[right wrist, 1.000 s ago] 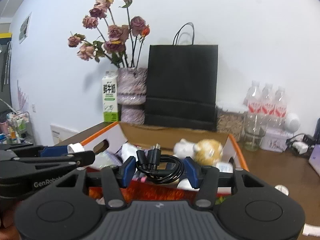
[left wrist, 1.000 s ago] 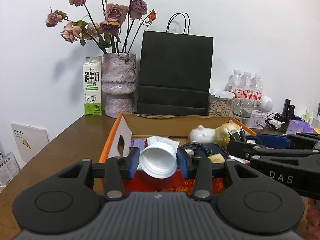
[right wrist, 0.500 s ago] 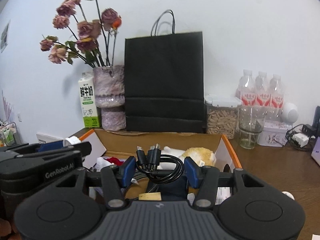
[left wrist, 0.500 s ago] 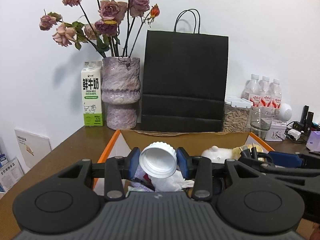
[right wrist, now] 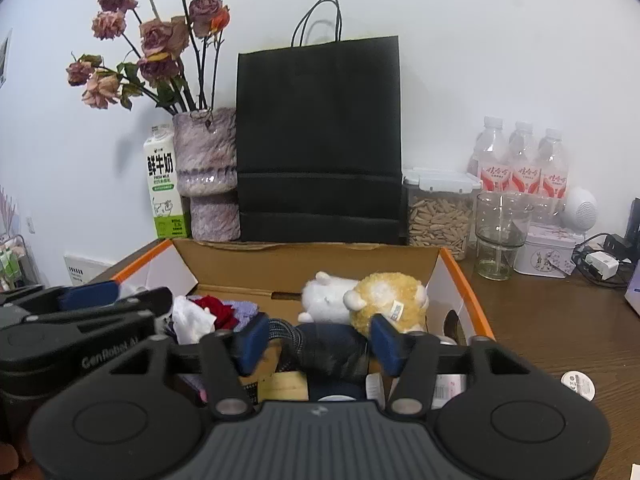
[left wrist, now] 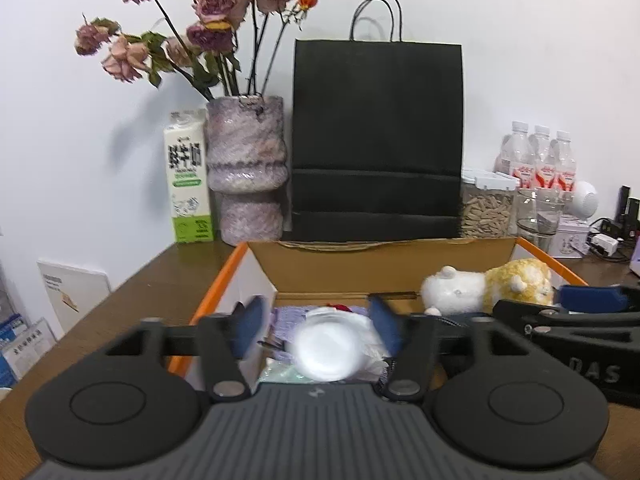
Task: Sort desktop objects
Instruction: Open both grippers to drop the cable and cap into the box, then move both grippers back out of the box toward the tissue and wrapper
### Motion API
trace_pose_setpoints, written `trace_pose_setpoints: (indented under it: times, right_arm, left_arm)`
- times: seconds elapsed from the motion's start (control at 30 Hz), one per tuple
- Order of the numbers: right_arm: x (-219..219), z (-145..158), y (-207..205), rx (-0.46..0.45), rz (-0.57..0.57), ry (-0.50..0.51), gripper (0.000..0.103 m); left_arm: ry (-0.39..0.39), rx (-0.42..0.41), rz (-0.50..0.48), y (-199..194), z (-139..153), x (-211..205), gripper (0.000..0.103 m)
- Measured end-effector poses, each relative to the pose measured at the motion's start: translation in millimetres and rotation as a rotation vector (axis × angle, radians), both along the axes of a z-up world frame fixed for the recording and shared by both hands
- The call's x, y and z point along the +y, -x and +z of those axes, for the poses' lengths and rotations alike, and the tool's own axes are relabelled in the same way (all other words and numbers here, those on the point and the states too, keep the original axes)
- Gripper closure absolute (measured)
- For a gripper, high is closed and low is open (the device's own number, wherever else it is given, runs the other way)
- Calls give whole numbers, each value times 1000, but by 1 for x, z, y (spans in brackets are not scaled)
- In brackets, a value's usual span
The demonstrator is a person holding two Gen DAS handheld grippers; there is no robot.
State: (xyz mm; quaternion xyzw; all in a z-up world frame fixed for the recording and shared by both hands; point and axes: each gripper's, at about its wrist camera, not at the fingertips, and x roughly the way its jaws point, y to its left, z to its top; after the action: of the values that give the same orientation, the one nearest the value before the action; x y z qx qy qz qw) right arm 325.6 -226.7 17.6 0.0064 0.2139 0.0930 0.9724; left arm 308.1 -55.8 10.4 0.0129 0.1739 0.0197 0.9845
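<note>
Your left tool (left wrist: 318, 330) tilts slightly down over the orange-edged cardboard box (left wrist: 384, 266), jaws opening, with the blurred white ribbed plastic lid (left wrist: 326, 350) loose between them. Your right tool (right wrist: 318, 340), also opening, straddles the coiled black cable (right wrist: 326, 346) lying among the box's clutter, clear of its walls.

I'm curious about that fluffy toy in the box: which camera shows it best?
The right wrist view: the plush toy lies near the middle, sharp, white and yellow parts both plain. In the left wrist view it sits off to the right, partly behind the other gripper.
</note>
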Motion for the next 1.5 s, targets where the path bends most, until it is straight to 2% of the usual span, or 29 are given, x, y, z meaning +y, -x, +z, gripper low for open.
trace_pose_setpoints:
  times: [0.07,0.1,0.13,0.17,0.2,0.37,0.7,1.0,1.3,1.5]
  right_arm:
    - [-2,3,2,-16,-14,-13,17]
    - [-4,5,3,-22,-20,-13,14]
    - [-5,6,3,-28,-26,-16,12]
    - [-7,8,3,-31,-33,-24,6]
    - [-9,10,4,-34,-42,-33,0]
    - [-13,15,6,-48,-43,-52,0]
    - [-12,15,9,-55,-39,-38,0]
    - [-11,10,14,-63,-43,-15,0]
    - [-6,8,34,-95,-37,-2,0]
    - [-1,5,53,-85,-16,-5,0]
  left_arm:
    - [-12,-19,23,2,1,0,18]
    - [-9,-26,30,2,2,1,15]
    - [-1,-33,45,2,3,2,5]
    - [12,-46,66,3,4,4,0]
    - [22,-56,69,4,6,6,0]
    - [-3,-58,62,6,7,3,0]
    - [23,-60,56,9,4,7,0]
    - [6,-72,66,16,-3,4,0]
    - [6,-88,31,37,-4,13,0]
    - [8,-73,-1,53,-4,20,0]
